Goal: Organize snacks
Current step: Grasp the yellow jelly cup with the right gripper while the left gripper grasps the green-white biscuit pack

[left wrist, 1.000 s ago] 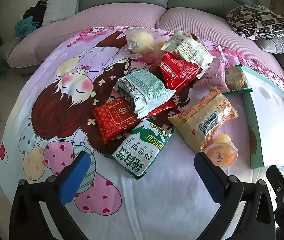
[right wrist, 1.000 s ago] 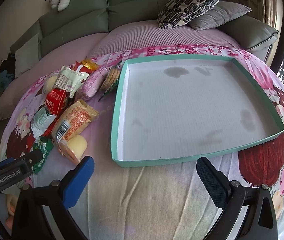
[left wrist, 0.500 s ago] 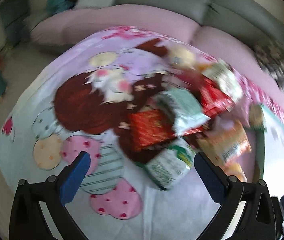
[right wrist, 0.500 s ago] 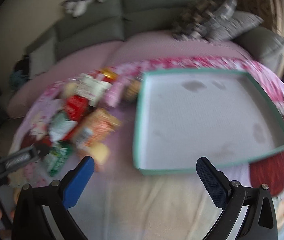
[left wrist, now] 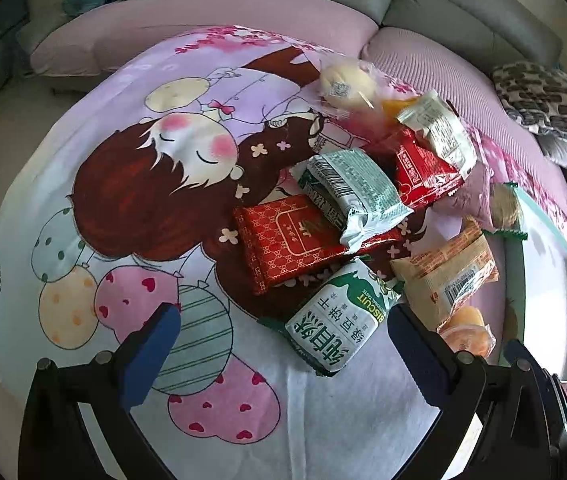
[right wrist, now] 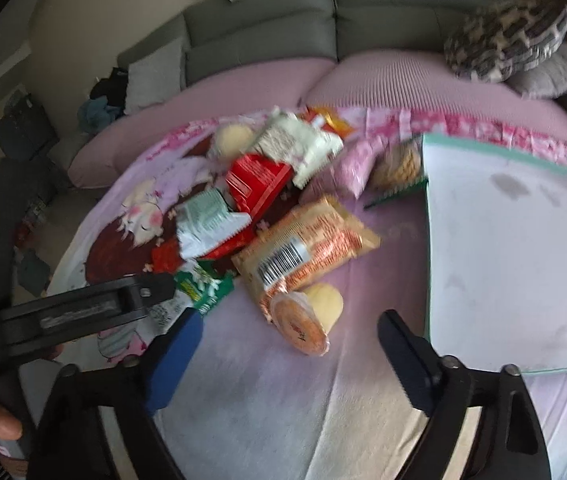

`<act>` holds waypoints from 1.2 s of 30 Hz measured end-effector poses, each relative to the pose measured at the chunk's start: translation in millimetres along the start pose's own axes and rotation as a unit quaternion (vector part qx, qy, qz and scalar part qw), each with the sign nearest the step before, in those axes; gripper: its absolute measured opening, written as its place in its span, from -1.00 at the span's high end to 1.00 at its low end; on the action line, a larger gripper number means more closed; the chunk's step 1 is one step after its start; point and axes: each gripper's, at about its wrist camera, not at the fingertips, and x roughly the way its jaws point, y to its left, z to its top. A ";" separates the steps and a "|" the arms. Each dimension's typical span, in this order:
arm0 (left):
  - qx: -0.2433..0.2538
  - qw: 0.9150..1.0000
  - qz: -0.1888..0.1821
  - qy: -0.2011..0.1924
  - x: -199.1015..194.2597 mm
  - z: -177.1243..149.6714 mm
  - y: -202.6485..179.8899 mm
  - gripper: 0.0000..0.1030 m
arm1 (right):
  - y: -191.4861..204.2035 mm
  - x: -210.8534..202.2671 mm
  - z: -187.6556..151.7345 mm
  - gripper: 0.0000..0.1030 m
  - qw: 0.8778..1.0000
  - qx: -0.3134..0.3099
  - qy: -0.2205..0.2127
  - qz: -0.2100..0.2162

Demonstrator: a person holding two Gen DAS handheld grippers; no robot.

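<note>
Green and white, the biscuit pack lies at the near edge of the snack pile on the cartoon cloth, light and crinkly I think, so my wide-open left gripper should pinch its puffy middle gently.

Both fisheye views look down and forward over the counter toward the sofa. The left sits near the snack pile; the right views it from beside the tray. Both share the pile.
</note>
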 end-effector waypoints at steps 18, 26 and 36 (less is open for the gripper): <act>0.061 0.997 -0.008 0.047 40.6 16.0 -36.2 -0.57 | -3.0 41.7 9.3 -0.07 0.998 -0.031 0.044 -0.013; 0.069 0.997 0.001 0.044 35.1 4.0 -33.7 -0.51 | -8.7 41.3 8.9 0.17 0.998 -0.026 0.043 -0.034; 0.106 0.993 0.034 0.042 30.0 -10.7 -62.0 -0.38 | -11.2 38.2 10.0 0.21 0.997 -0.014 0.051 -0.049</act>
